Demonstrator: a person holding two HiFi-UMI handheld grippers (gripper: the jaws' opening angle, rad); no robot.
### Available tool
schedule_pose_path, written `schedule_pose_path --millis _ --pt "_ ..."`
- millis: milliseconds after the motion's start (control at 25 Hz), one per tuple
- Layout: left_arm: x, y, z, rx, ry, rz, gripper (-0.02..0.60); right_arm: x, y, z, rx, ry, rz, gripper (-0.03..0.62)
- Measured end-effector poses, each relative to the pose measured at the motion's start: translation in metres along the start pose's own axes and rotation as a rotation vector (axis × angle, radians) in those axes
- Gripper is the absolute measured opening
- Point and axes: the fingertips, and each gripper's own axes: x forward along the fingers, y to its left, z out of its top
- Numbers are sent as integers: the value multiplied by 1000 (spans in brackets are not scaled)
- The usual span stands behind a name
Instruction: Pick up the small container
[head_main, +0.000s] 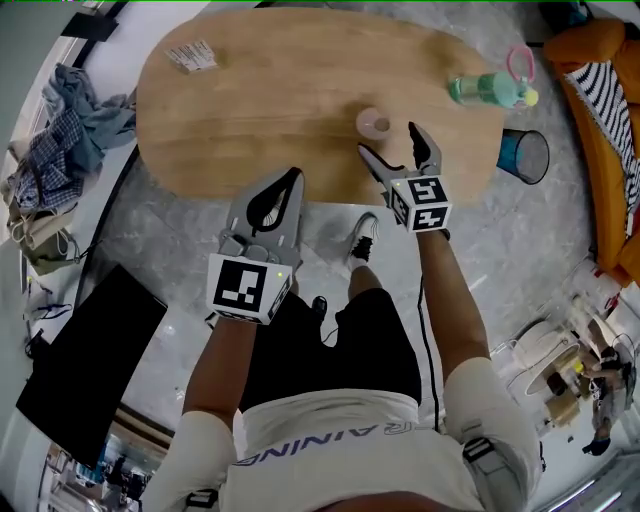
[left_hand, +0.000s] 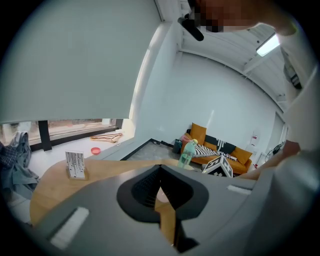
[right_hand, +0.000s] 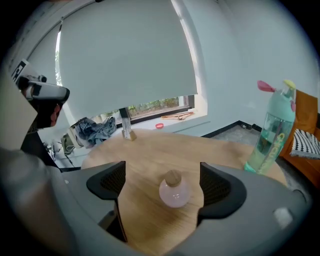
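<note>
The small container (head_main: 374, 123) is a round pink bottle with a cork stopper, standing upright on the oval wooden table (head_main: 270, 100). My right gripper (head_main: 390, 142) is open at the table's near edge, its tips just short of the bottle. In the right gripper view the bottle (right_hand: 174, 190) sits centred in the gap of the right gripper (right_hand: 162, 184), touching neither pad. My left gripper (head_main: 291, 178) hangs shut and empty over the table's near edge, to the left. The left gripper view shows the left gripper (left_hand: 160, 172) with its tips together.
A green water bottle (head_main: 490, 88) stands at the table's right end and a small card stand (head_main: 192, 57) at its far left. A blue bin (head_main: 523, 155) and an orange sofa (head_main: 600, 60) are to the right. Clothes (head_main: 60, 130) lie to the left.
</note>
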Motion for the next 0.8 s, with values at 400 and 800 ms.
schedule_pose_path --millis 400,800 --pt "6 16 -26 -40 2 16 0 82 -22 -50 26 64 -62 485" --pt "7 15 -39 -44 26 13 0 114 -34 -68 29 86 -86 449"
